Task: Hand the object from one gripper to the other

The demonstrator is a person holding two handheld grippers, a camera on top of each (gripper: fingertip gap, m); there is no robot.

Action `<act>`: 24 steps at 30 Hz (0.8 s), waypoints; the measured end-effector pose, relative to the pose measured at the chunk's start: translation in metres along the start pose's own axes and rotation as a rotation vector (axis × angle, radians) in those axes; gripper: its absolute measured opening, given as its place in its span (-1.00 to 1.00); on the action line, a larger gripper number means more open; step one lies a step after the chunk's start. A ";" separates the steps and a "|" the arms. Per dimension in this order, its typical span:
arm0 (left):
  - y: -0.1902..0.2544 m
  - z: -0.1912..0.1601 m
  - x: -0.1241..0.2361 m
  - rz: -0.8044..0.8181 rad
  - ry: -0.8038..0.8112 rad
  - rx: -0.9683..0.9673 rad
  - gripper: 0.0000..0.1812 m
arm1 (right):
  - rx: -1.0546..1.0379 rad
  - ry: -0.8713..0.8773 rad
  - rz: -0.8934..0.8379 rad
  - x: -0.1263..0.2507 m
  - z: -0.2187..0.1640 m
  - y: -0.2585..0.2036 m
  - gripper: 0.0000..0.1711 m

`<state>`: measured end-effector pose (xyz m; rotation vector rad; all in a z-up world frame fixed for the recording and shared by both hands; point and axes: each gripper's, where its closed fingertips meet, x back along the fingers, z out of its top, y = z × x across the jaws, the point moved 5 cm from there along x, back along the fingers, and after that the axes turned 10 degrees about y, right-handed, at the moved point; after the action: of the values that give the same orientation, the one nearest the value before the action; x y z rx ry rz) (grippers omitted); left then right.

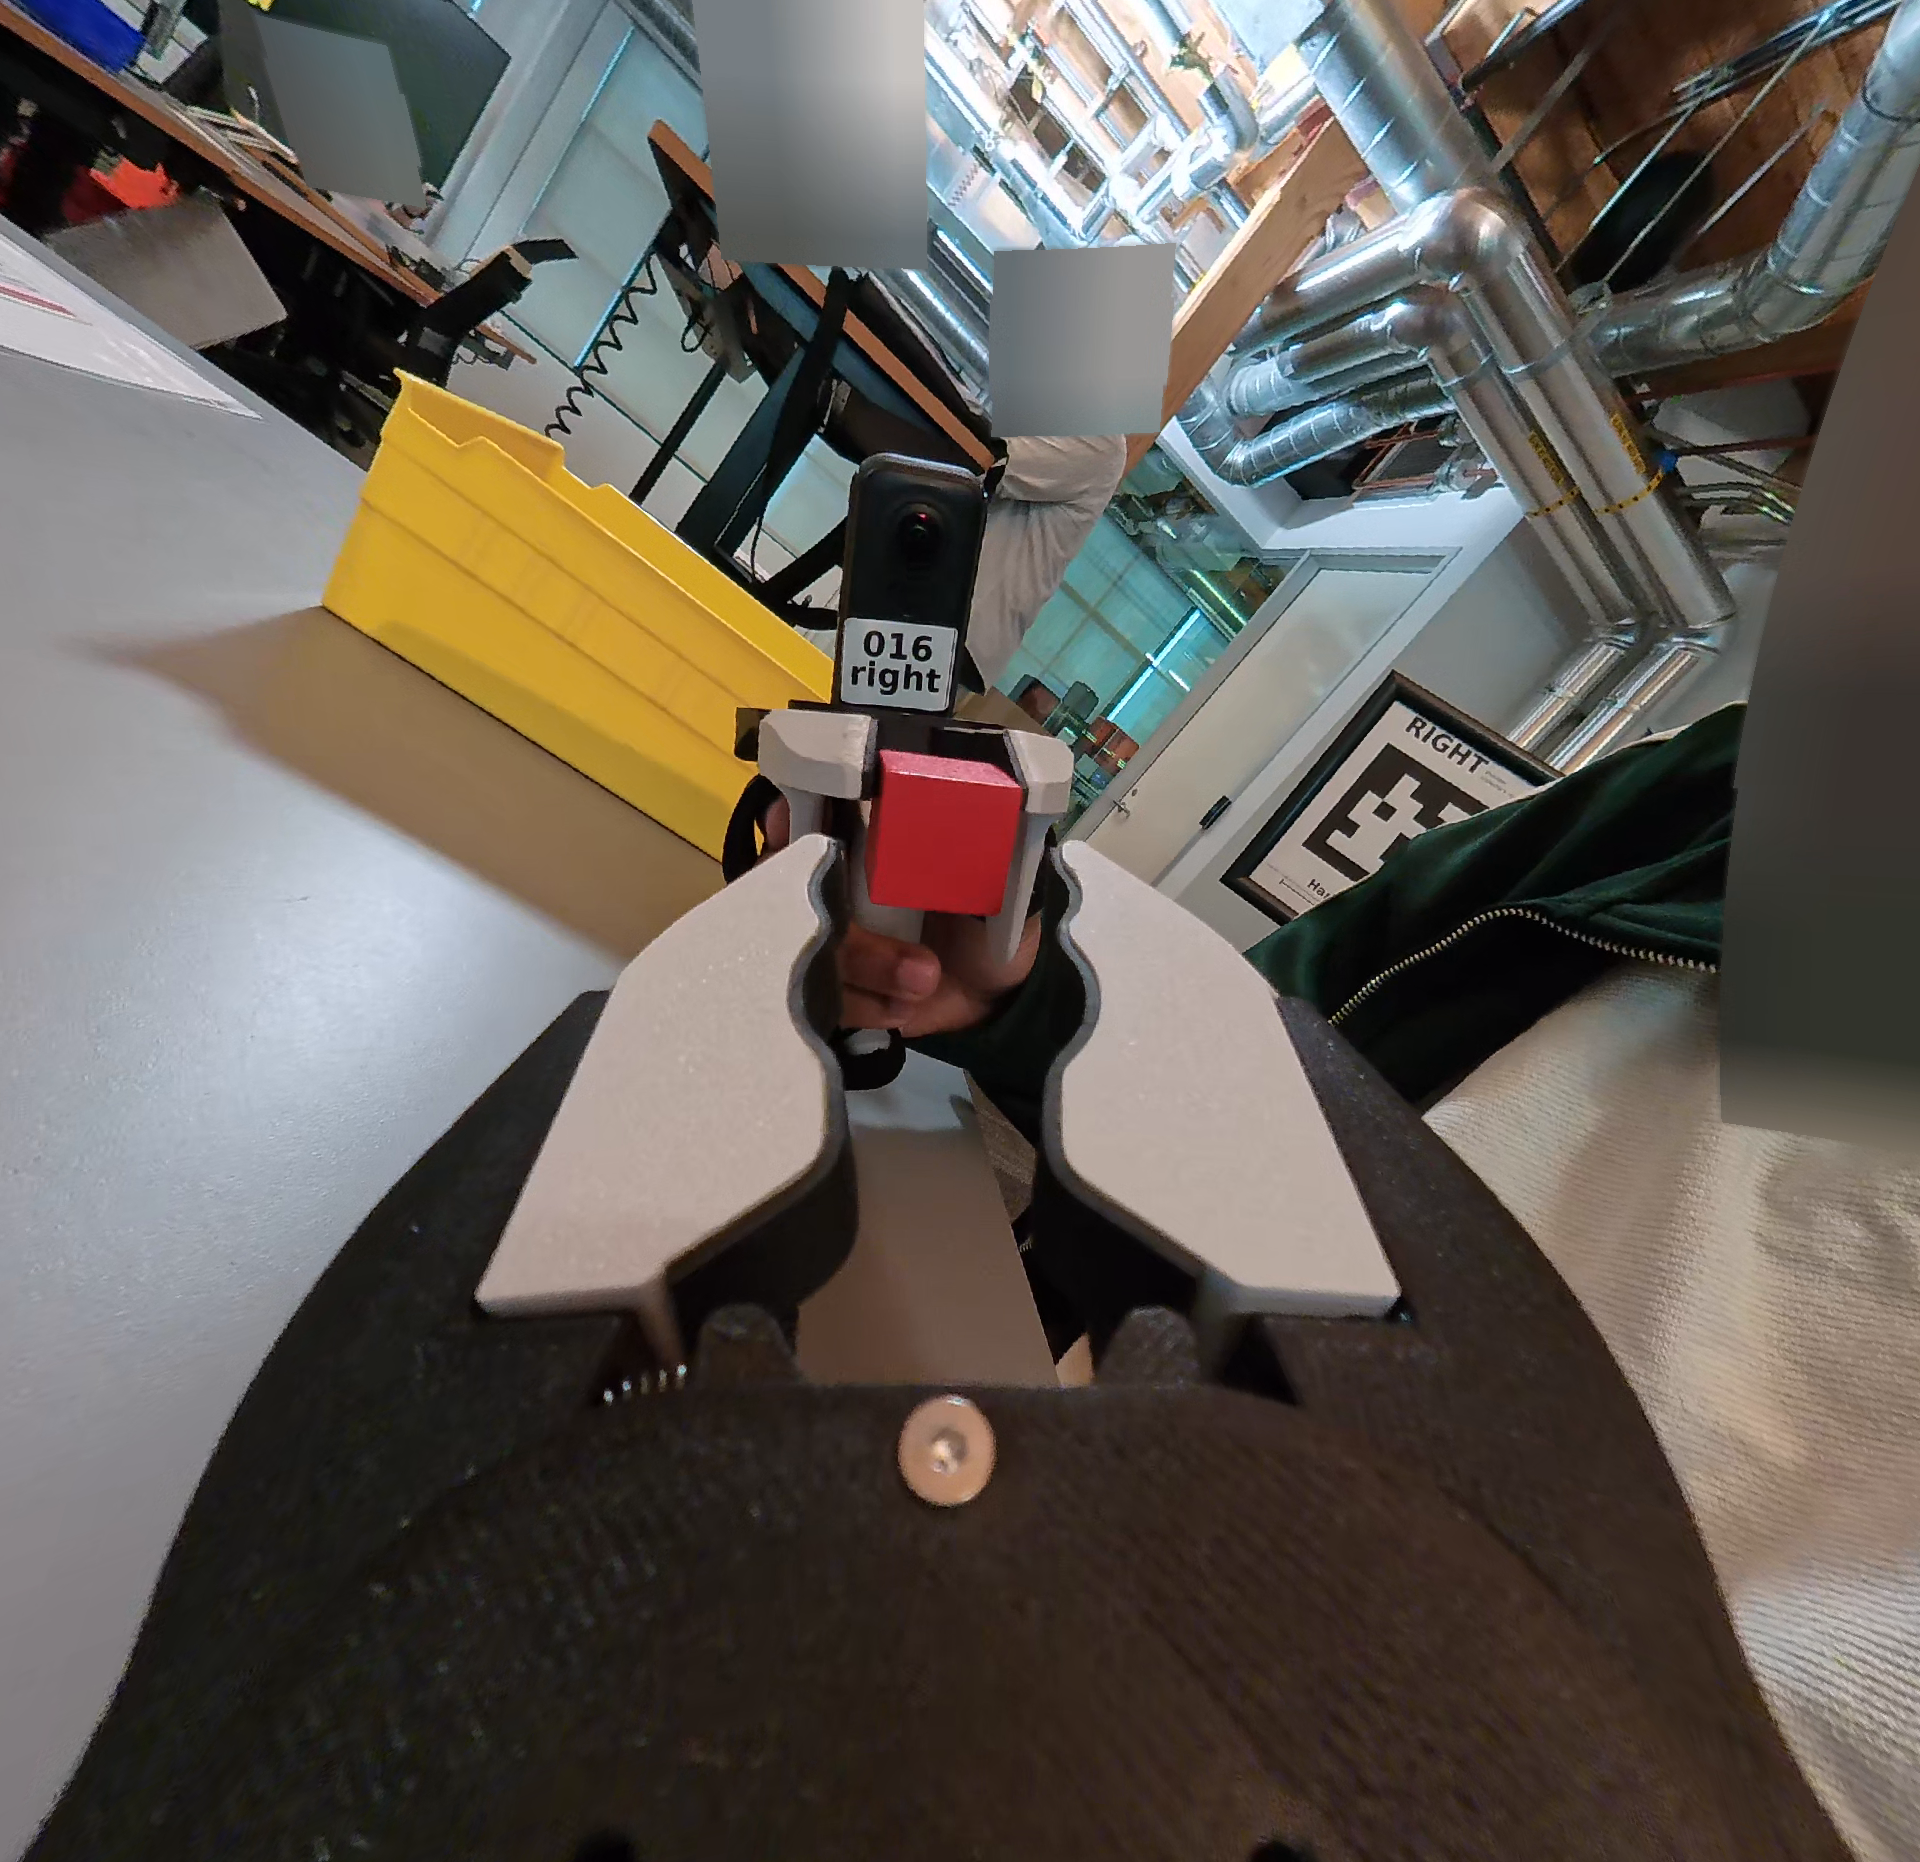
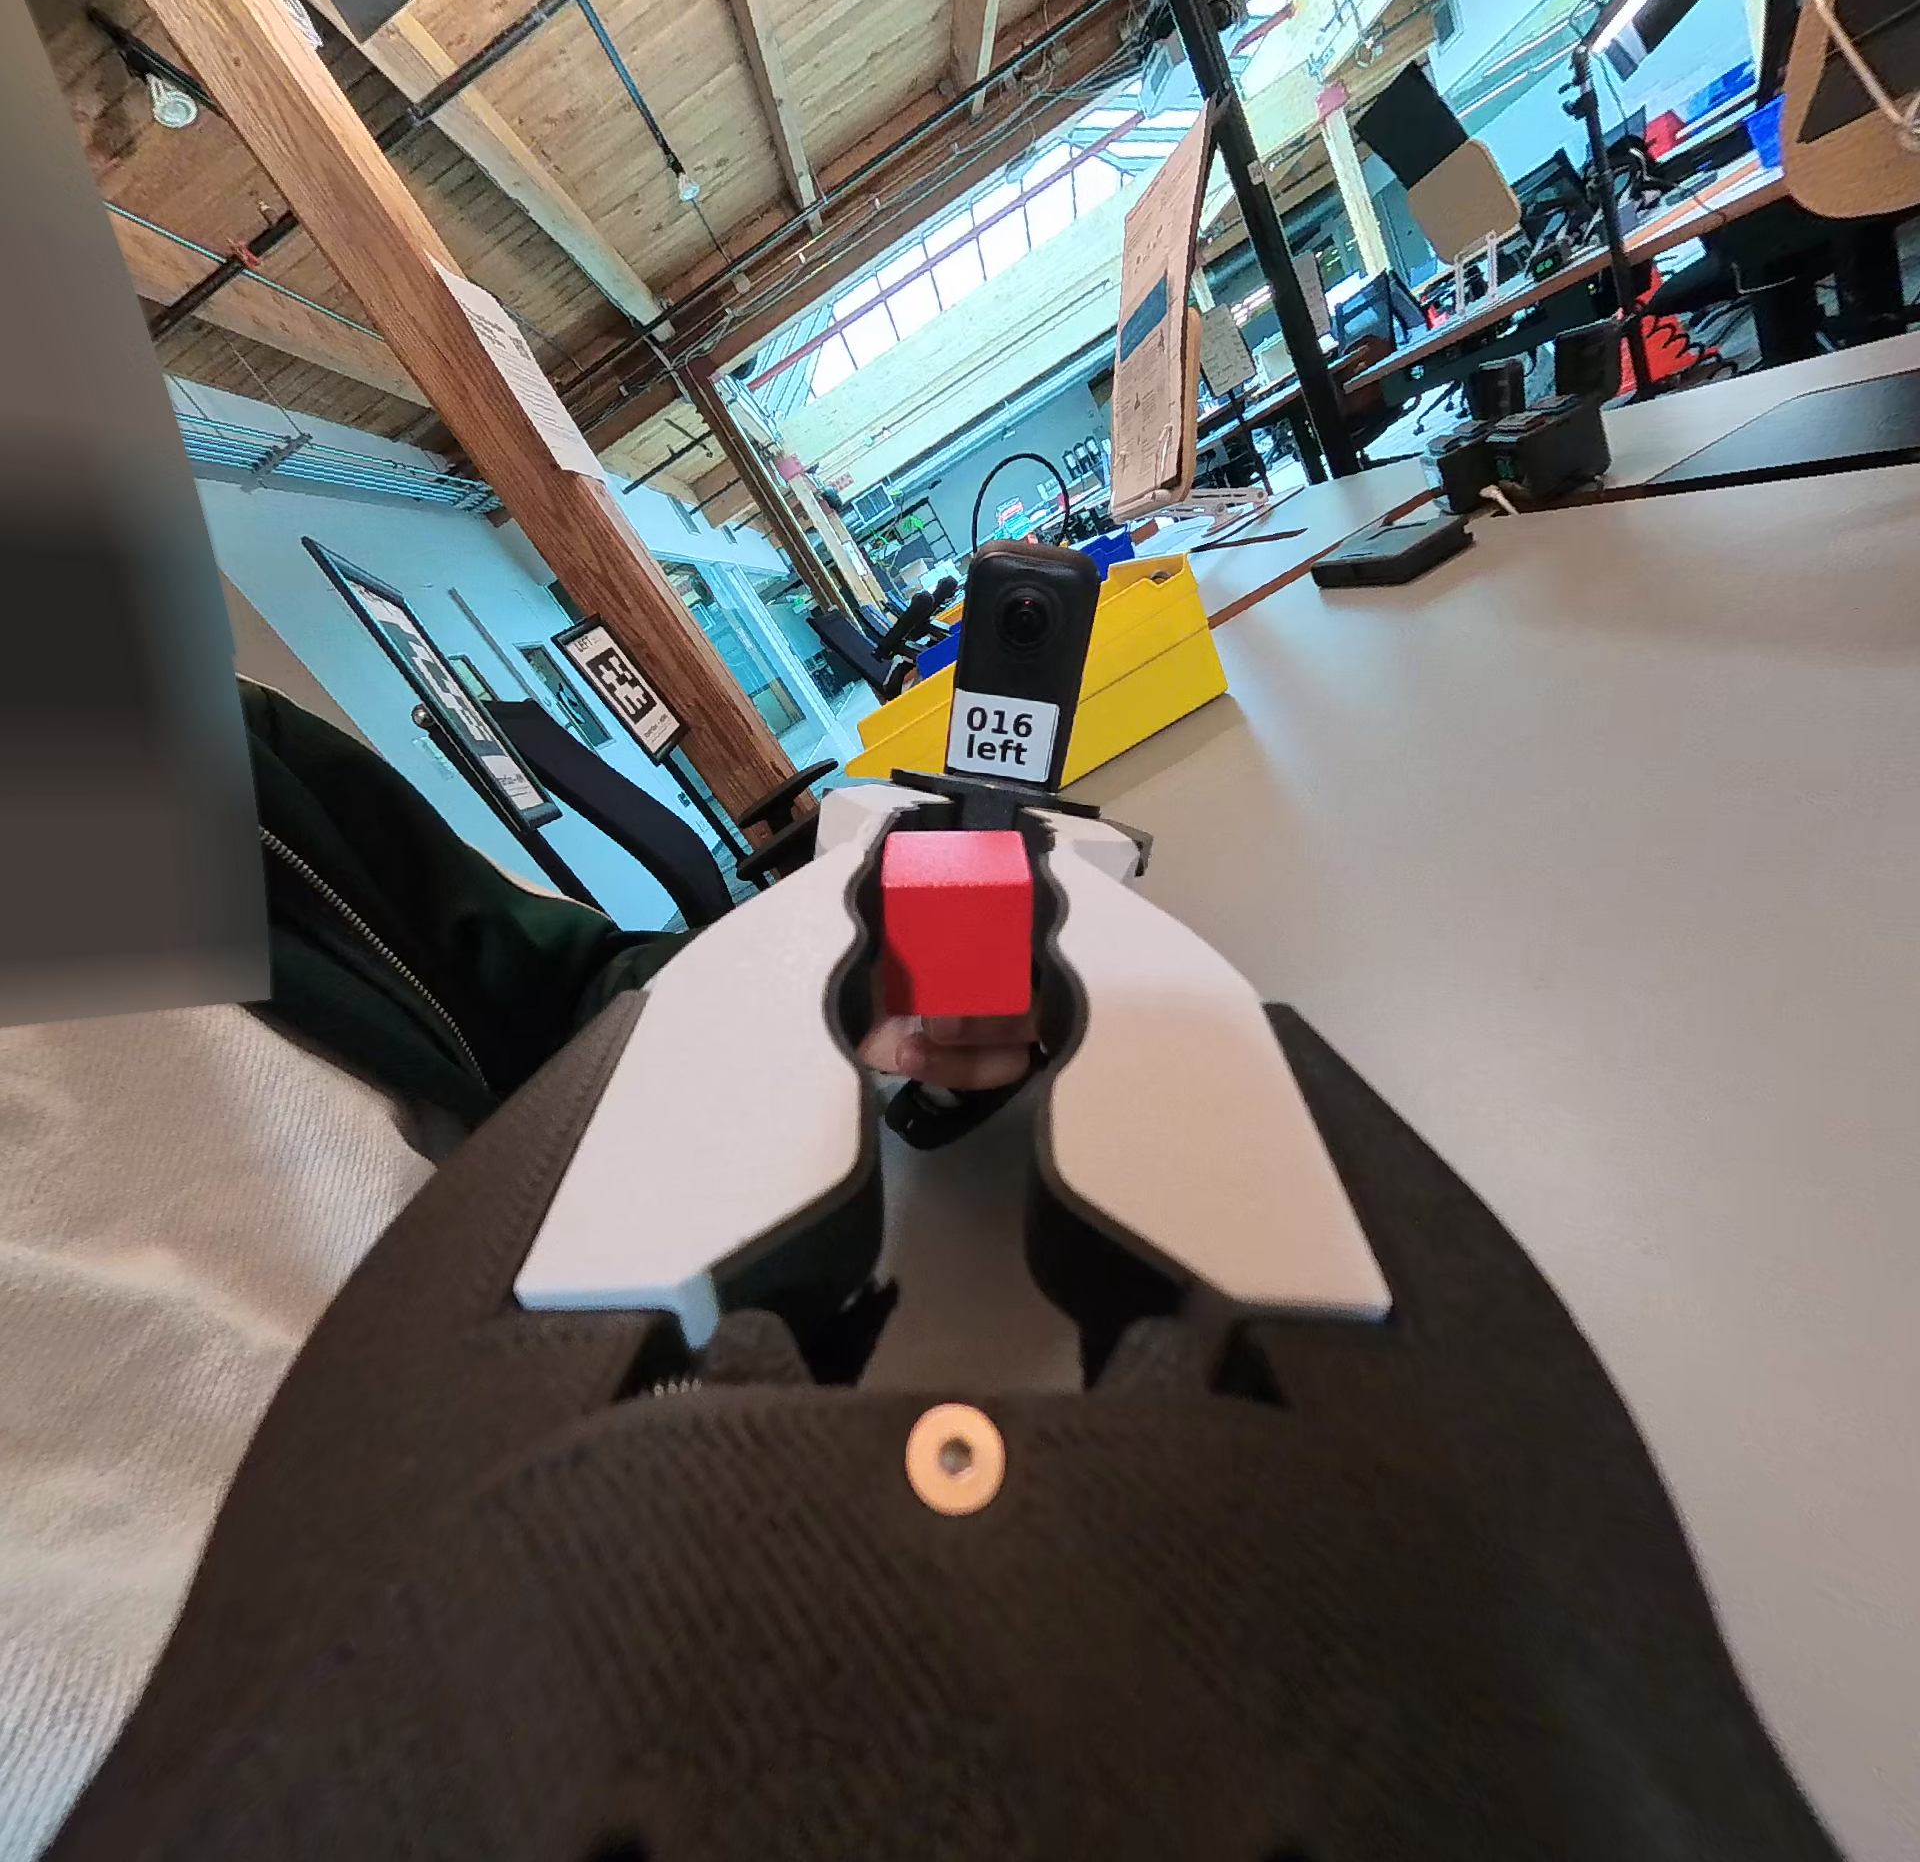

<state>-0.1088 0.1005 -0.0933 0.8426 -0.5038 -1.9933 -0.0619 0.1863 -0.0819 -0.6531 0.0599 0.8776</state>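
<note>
A red cube (image 2: 956, 929) is clamped between the tips of my right gripper (image 2: 956, 877), which is shut on it in mid-air above the grey table (image 2: 1507, 929). In the left wrist view the same cube (image 1: 940, 836) faces me, held between the right gripper's fingers (image 1: 1039, 789). My left gripper (image 1: 945, 862) is open and empty, its gap wider than the cube and in line with it. The cube sits at or just beyond its tips; I cannot tell whether they reach around it. The left gripper's fingers (image 2: 1107, 841) show just behind the cube in the right wrist view.
A yellow bin (image 1: 540, 607) stands on the table behind the grippers and also shows in the right wrist view (image 2: 1153, 669). A flat black device (image 2: 1392, 555) lies farther back. A person's green-jacketed arm (image 1: 1507, 877) is on the right. A hand (image 1: 904, 981) holds the right gripper. Left and right tips are no more than a few centimetres apart.
</note>
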 end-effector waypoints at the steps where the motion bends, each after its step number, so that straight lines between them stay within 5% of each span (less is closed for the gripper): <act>1: 0.000 0.000 0.000 0.000 -0.001 -0.001 -0.63 | 0.000 0.001 -0.001 0.000 0.000 0.000 -0.68; 14: 0.000 0.004 0.001 0.024 0.023 -0.037 -0.63 | -0.034 0.014 -0.004 0.001 0.000 0.002 -0.68; 24: 0.007 -0.006 -0.006 0.131 -0.115 -0.489 -0.47 | -0.406 0.040 0.111 0.003 -0.005 0.007 -0.67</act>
<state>-0.0977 0.1019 -0.0906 0.3839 -0.1162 -1.9314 -0.0638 0.1888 -0.0899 -1.0541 -0.0482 0.9937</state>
